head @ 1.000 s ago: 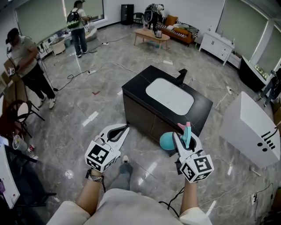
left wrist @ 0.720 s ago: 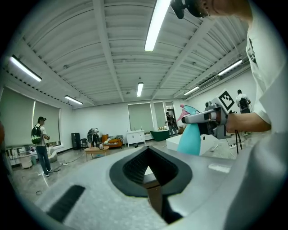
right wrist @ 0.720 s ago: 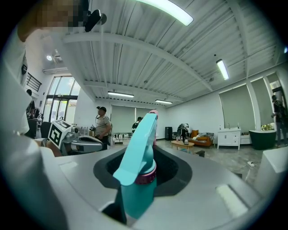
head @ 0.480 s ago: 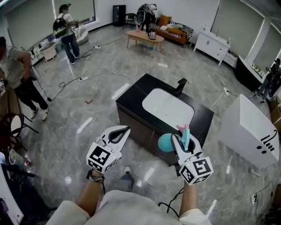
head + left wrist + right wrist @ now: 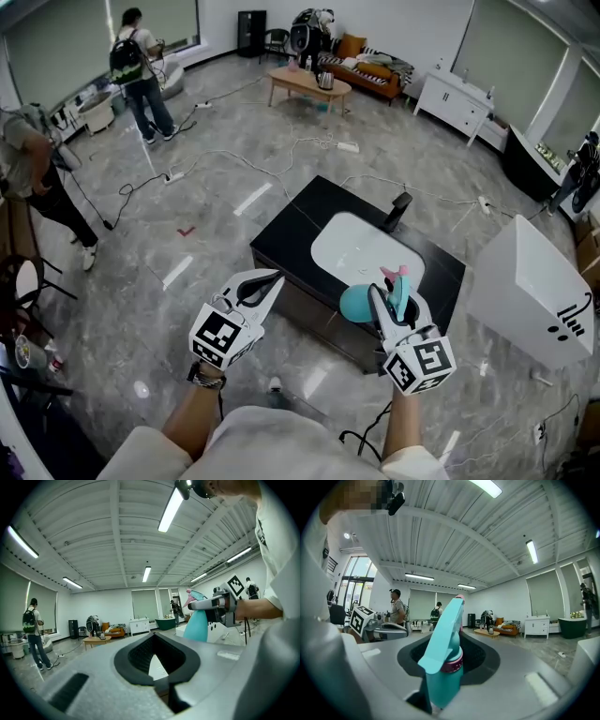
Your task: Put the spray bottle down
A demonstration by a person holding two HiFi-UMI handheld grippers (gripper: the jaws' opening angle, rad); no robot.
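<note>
A teal spray bottle (image 5: 356, 302) with a pink nozzle hangs upright, neck clamped in my right gripper (image 5: 389, 298), which is shut on it. In the right gripper view the bottle (image 5: 443, 672) fills the space between the jaws. It hovers over the front edge of a black cabinet (image 5: 291, 230) with a white sink basin (image 5: 361, 248) and a black faucet (image 5: 400, 208). My left gripper (image 5: 265, 281) is held level to the left of the cabinet's front corner, jaws shut and holding nothing. From the left gripper view, the bottle (image 5: 197, 627) shows to the right.
A large white box (image 5: 530, 281) stands right of the cabinet. Cables run across the grey floor (image 5: 216, 178). Two people (image 5: 131, 56) (image 5: 28, 159) stand at the far left. A coffee table (image 5: 309, 84), a sofa and a white sideboard (image 5: 455, 94) line the back.
Both grippers have moved forward toward the cabinet, which now sits closer. The bottle has gone from in front of the cabinet to over its front edge. Both grips are unchanged.
</note>
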